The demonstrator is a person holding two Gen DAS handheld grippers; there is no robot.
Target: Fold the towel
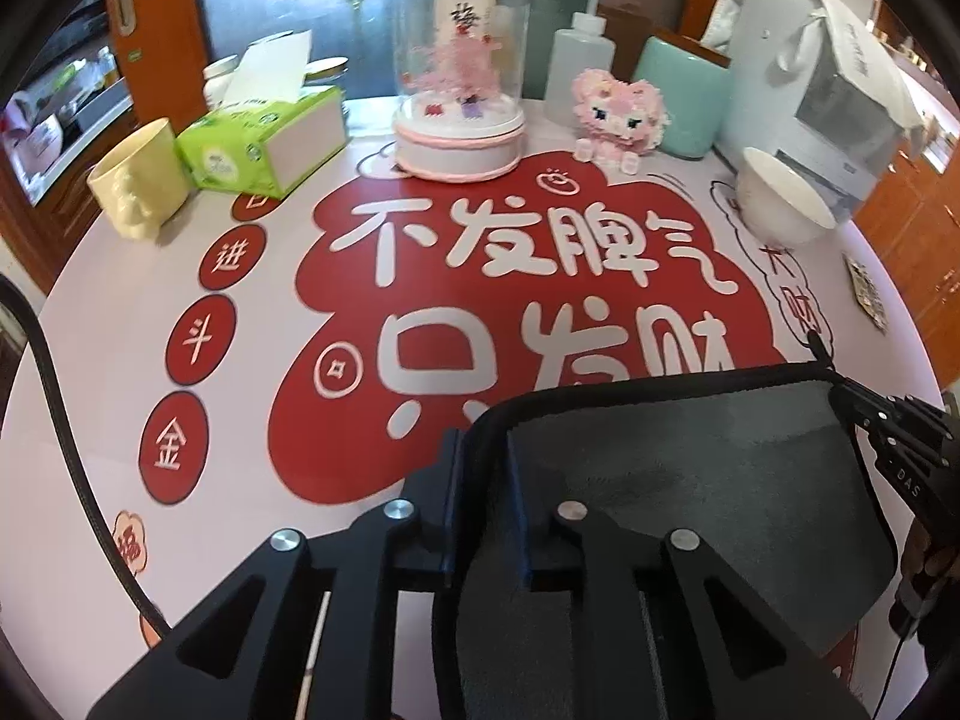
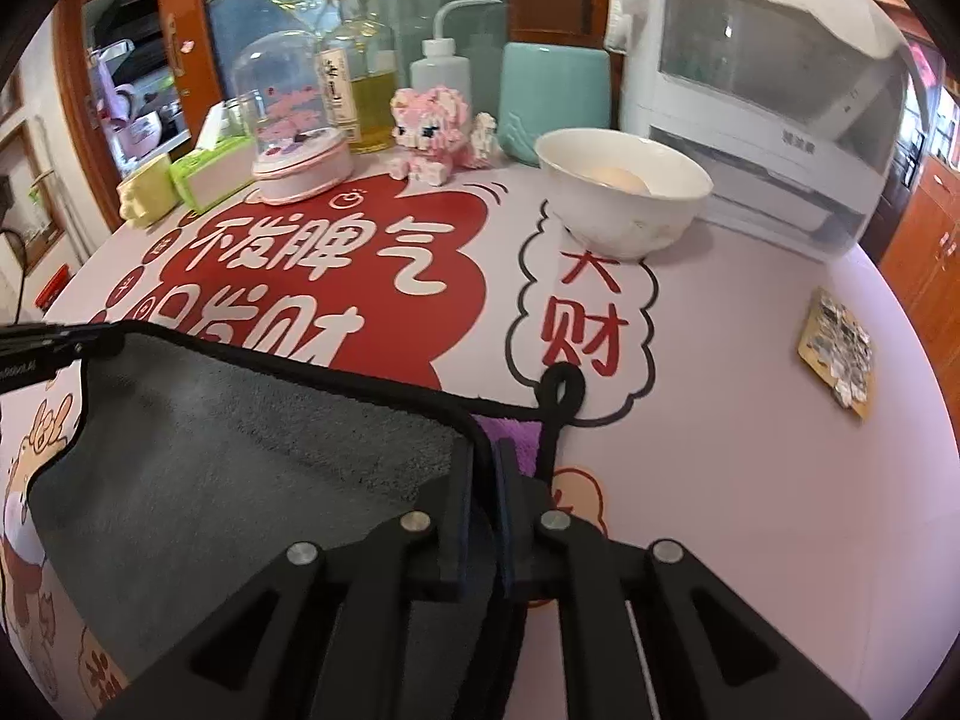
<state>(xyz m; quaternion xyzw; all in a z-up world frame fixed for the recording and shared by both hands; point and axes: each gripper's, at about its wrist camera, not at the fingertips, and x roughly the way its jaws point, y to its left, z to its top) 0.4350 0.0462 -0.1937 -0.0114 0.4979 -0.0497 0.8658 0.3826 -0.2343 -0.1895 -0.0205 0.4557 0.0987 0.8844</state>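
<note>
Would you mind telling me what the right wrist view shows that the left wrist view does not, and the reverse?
Only the right wrist view shows the oil bottle, the towel's hanging loop with a purple patch beside it, and the bowl's inside. Only the left wrist view shows the round red characters down the mat's left side. Both show the grey towel stretched between the left gripper and right gripper, each shut on a corner, plus the glass dome and pink brick toy.
</note>
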